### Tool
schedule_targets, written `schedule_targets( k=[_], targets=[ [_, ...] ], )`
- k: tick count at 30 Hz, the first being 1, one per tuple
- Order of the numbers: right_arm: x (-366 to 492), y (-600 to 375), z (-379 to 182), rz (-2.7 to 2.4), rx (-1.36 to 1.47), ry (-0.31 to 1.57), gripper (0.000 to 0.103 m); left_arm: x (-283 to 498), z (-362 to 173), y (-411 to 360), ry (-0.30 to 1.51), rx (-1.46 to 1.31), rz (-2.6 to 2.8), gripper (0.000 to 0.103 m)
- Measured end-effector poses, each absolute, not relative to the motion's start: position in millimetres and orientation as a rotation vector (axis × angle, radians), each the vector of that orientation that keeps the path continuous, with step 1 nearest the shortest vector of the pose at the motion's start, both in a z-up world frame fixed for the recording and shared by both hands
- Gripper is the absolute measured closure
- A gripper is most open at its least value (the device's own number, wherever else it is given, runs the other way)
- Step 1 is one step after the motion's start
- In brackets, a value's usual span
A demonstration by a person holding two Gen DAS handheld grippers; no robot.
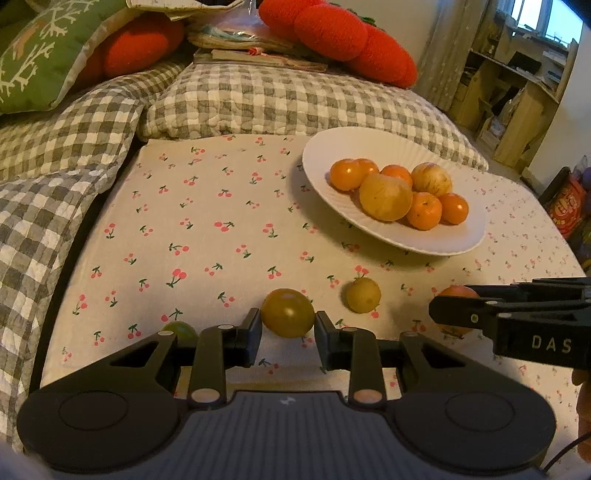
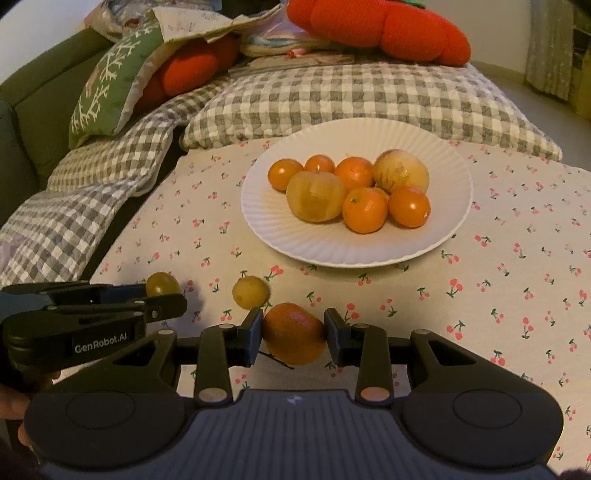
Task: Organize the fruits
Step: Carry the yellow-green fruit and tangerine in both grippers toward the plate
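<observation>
My left gripper (image 1: pixel 288 326) is shut on a round yellow-green fruit (image 1: pixel 287 312), one pad against each side, low over the cherry-print cloth (image 1: pixel 207 229). My right gripper (image 2: pixel 294 330) is shut on an orange fruit (image 2: pixel 293 334) in the same way. Each tool shows side-on in the other's view: the right one's fingers (image 1: pixel 480 314) at the right edge, the left one's fingers (image 2: pixel 155 308) at the left. A small yellow fruit (image 1: pixel 364 295) (image 2: pixel 251 292) lies loose on the cloth between them. Behind stands a white plate (image 1: pixel 443 240) (image 2: pixel 314 251) heaped with several oranges and two pale apples.
Another greenish fruit (image 1: pixel 181 329) peeks out behind my left finger. Grey checked quilts (image 1: pixel 258 96) and red knitted cushions (image 1: pixel 332 29) pile up behind the cloth. A green patterned pillow (image 1: pixel 44 55) lies far left. Wooden shelves (image 1: pixel 517 92) stand at the back right.
</observation>
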State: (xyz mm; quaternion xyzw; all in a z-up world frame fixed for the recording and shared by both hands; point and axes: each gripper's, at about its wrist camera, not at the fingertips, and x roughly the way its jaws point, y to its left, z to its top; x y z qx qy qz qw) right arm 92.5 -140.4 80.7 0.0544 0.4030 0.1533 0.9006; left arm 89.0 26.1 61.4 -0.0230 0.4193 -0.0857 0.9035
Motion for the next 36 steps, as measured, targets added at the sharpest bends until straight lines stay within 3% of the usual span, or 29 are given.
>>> schedule_targets(
  k=[36],
  targets=[
    [83.3,-163.4,116.4,0.382,0.204,0.716,0.07,74.8,88.4,20.9,0.782,-0.125,-0.222,0.079]
  ],
)
